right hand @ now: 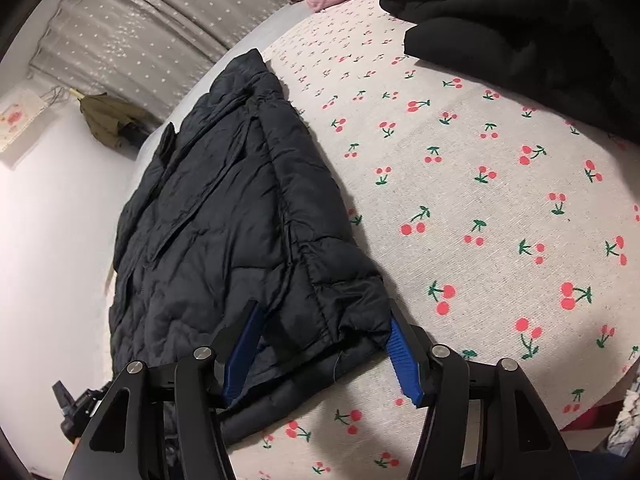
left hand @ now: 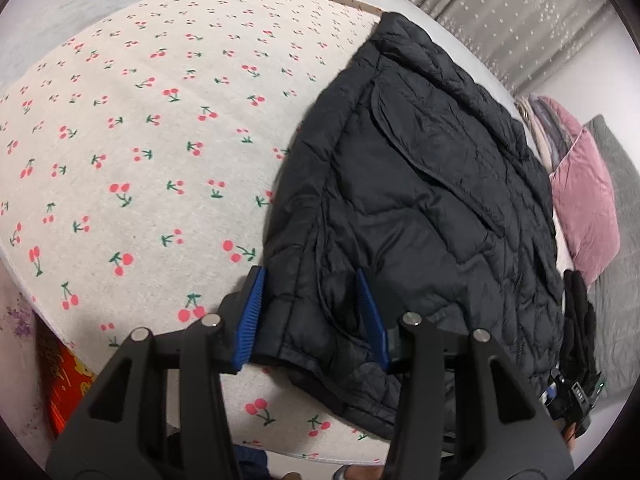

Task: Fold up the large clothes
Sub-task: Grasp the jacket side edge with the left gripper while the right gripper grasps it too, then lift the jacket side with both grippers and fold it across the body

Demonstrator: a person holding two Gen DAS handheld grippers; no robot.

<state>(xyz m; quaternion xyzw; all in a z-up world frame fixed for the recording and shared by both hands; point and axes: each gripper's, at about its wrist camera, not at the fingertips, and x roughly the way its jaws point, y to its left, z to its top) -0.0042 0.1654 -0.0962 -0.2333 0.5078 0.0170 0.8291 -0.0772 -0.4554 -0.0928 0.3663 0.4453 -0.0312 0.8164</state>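
Jacket [left hand: 420, 208]: black quilted puffer, folded lengthwise into a long strip, lying flat on the cherry-print cloth [left hand: 140, 140], its near hem at the cloth's front edge.
Cherry-print cloth: cream with red cherries, spread over a bed; bare to the left of the jacket in the left wrist view.
Red box [left hand: 66, 384]: low at the far left, below the cloth's edge.
Left hand-held gripper [left hand: 316, 316]: blue pads [left hand: 250, 316] astride the near left corner of the jacket's hem; one pad lies against the jacket's outer edge, the other rests on top of the fabric. Whether they pinch it I cannot tell.
Right hand-held gripper [right hand: 324, 352]: blue pads [right hand: 404, 364] on either side of the hem's other near corner, fabric bunched between them; a firm pinch cannot be made out.
Pink cushion [left hand: 584, 204]: beyond the jacket's right side, beside a grey quilt [left hand: 616, 280].
Curtain [left hand: 500, 20]: grey with small white stars, behind the bed.
Black garment [right hand: 520, 32]: heaped on the cloth at the far right, well apart from the jacket.
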